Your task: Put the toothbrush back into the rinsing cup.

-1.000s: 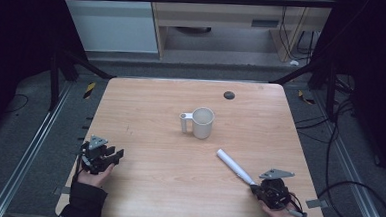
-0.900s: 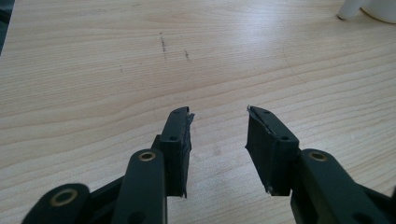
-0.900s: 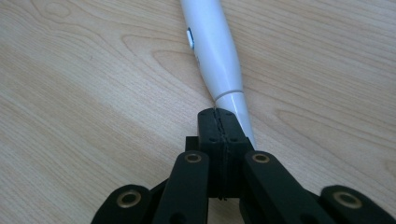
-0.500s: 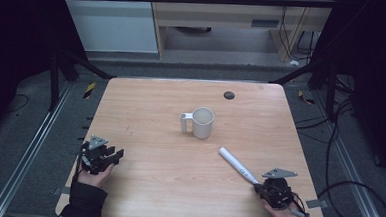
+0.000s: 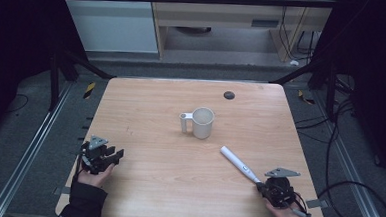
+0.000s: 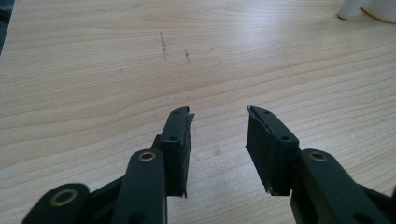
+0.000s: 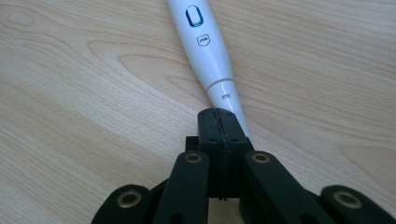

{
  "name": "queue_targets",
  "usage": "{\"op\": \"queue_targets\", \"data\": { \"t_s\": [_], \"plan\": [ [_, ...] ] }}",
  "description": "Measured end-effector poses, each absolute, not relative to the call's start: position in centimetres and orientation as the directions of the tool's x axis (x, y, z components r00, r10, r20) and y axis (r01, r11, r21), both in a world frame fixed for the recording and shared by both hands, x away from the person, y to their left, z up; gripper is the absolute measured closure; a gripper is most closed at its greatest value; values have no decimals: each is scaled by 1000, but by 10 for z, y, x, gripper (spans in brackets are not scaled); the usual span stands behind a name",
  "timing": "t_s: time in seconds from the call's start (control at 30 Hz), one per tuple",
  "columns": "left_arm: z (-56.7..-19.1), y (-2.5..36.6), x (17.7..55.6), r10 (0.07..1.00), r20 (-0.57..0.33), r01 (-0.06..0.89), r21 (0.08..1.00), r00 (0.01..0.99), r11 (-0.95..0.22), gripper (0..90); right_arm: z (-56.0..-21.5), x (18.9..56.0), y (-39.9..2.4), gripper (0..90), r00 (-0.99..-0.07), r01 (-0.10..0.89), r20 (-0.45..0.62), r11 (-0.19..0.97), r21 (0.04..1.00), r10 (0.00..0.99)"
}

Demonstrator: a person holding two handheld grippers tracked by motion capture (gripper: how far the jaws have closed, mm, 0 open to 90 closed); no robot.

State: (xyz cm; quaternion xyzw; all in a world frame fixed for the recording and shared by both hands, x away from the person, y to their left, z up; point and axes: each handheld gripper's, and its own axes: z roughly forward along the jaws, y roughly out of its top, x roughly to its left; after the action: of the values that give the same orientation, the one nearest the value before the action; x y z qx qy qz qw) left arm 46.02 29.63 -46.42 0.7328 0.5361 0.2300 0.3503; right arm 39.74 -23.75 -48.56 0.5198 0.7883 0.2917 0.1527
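Observation:
A white electric toothbrush handle (image 5: 238, 164) lies flat on the wooden table (image 5: 151, 106), right of centre, pointing from the mug toward my right gripper (image 5: 260, 184). In the right gripper view the jaws (image 7: 217, 112) are shut against each other. The toothbrush handle (image 7: 203, 42) tapers to a thin end that runs just beside and under their tips, and I cannot tell if it touches them. A white mug (image 5: 203, 122) stands upright mid-table, handle to the left. My left gripper (image 5: 117, 154) rests at the table's left front, open (image 6: 218, 114) with only bare wood between its jaws.
A small dark round spot (image 5: 228, 95) sits near the table's far edge. The mug's edge (image 6: 373, 9) shows at the top right of the left gripper view. Black frame rails and cables run along both sides of the table on the floor.

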Motion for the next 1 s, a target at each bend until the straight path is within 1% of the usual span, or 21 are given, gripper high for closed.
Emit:
{"op": "queue_targets", "data": {
  "t_s": [0.7,1.0],
  "plan": [
    [-465,296,461,947,-39,627,758,318,-179,588,-485,404,-244,900,-366,736,51,256,626,929],
    [-465,296,461,947,-36,627,758,319,-182,588,-485,411,-250,900,-325,743,32,234,627,945]
  ]
}}
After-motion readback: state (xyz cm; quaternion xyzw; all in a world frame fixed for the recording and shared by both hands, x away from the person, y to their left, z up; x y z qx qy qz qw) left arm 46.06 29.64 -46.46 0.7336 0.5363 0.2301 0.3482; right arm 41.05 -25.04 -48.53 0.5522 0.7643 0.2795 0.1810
